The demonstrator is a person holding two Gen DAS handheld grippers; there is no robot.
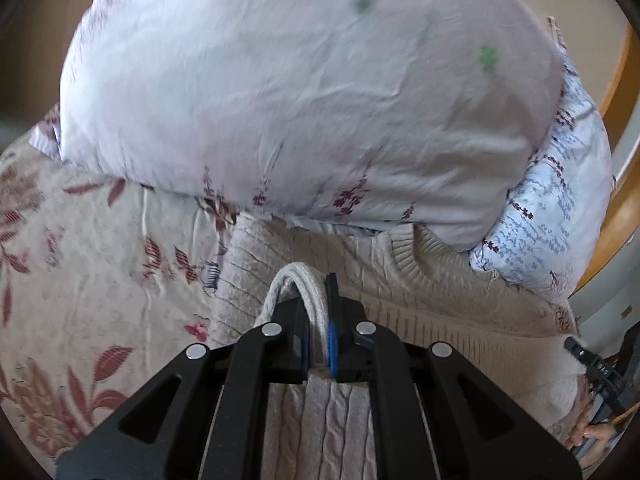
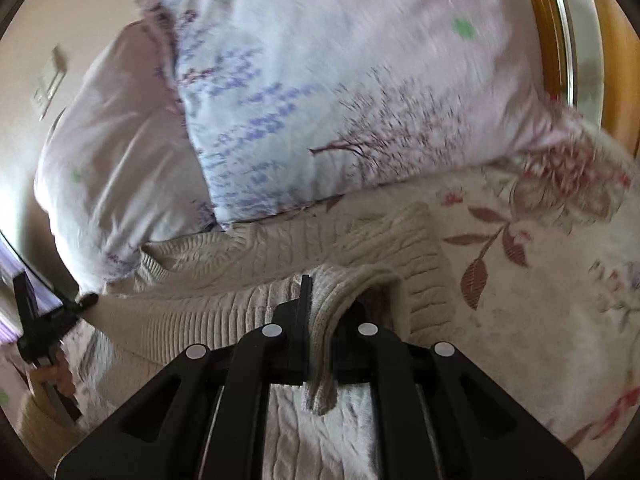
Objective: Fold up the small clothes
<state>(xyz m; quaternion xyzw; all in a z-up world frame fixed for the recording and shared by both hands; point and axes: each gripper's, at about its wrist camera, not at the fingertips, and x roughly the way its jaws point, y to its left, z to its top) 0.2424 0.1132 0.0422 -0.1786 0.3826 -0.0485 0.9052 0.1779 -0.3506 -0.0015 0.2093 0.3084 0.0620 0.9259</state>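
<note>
Left wrist view shows the left gripper with its fingers pressed nearly together on a doubled fold of the cream cable-knit sweater, the pinched knit arching up in a loop ahead of the tips; the pinch takes both layers, probably so they travel as one edge. Right wrist view shows the right gripper likewise closed down on a thick ribbed edge of the sweater, with the knit draped over one finger and a tail hanging below. The sweater lies spread on the floral bedspread, its ribbed neckline toward two pillows at the head of the bed, the plain pale one touching or overlapping its top edge. Each camera catches the other gripper off to the side, well apart, so the two grips seem set on opposite sides of the garment; that spacing would keep the edge taut and straight as it is carried over. I judge a fold is under way and not yet laid down. Both views are blurred, so which hem or sleeve each grip holds is unclear. A wooden bed frame curves beyond the pillows.
</note>
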